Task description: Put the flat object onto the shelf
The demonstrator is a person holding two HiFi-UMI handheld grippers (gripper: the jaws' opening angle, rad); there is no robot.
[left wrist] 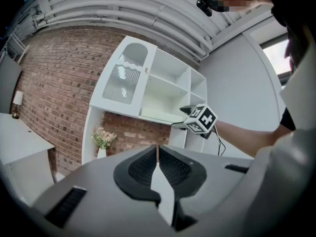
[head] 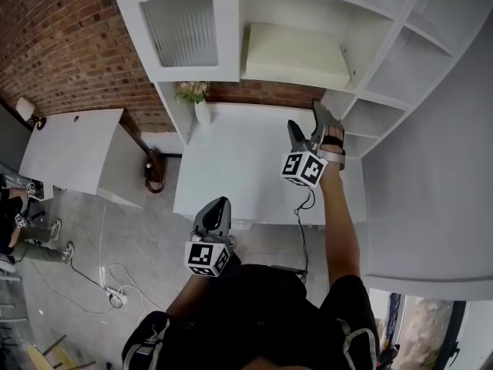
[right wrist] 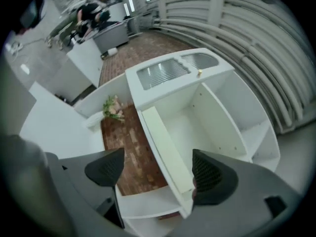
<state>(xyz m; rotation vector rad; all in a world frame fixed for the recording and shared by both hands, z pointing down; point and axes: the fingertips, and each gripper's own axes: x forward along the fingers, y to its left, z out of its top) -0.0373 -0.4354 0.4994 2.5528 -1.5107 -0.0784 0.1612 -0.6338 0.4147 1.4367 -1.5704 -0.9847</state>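
A flat cream slab [head: 296, 55] lies on the white shelf [head: 293, 83] of the wall unit; in the right gripper view the slab [right wrist: 165, 149] lies along the shelf's front edge. My right gripper [head: 310, 128] is open, just below and in front of the shelf, with nothing between its pads [right wrist: 211, 174]. My left gripper [head: 217, 212] hangs low near the table's front edge, shut and empty. In the left gripper view its pads [left wrist: 143, 168] meet, and the right gripper's marker cube [left wrist: 202, 119] shows ahead.
A white table [head: 246, 164] stands under the shelves, with a small vase of flowers [head: 196, 99] at its back left. A glass-front cabinet door [head: 185, 29] is left of the shelf. A second white desk [head: 73, 149] and floor cables [head: 115, 284] lie to the left.
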